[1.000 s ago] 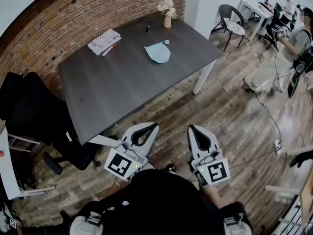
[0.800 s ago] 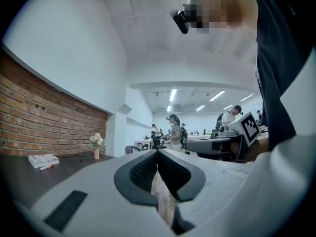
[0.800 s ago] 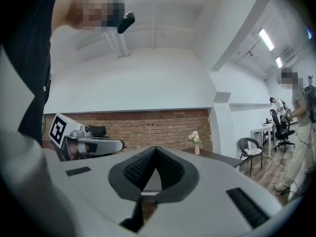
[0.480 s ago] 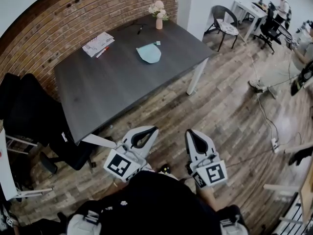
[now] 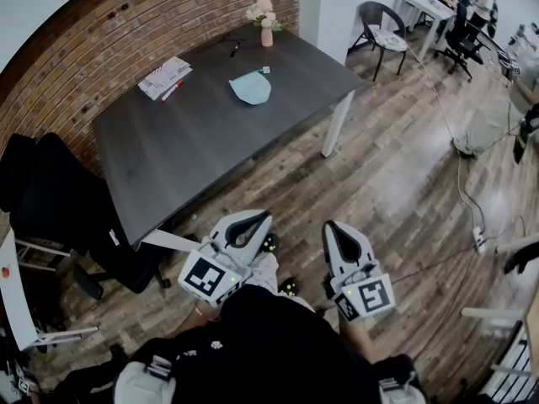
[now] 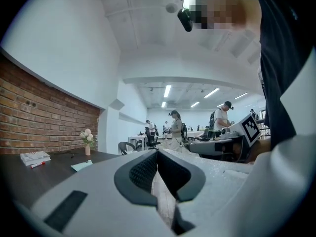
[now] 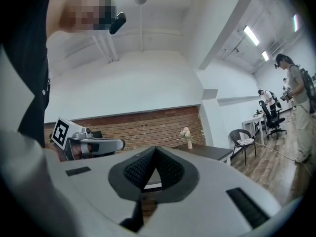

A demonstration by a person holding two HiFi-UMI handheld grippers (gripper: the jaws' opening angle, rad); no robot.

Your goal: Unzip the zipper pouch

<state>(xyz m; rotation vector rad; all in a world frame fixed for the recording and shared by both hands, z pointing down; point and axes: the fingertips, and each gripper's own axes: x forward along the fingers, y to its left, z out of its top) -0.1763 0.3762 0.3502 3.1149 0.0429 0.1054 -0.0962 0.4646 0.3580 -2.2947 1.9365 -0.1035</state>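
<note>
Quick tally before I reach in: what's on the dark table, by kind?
Light blue pouch: 1
Flower vase: 1
Paper stack: 1
Pens: 2 (red pen, black pen)
Total: 5
Small speck beside the pouch: unclear, not counted.

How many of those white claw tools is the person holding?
2. The left gripper is low in the head view, just left of centre. The right gripper is beside it on the right. Both are shut and empty, over the wooden floor.
</note>
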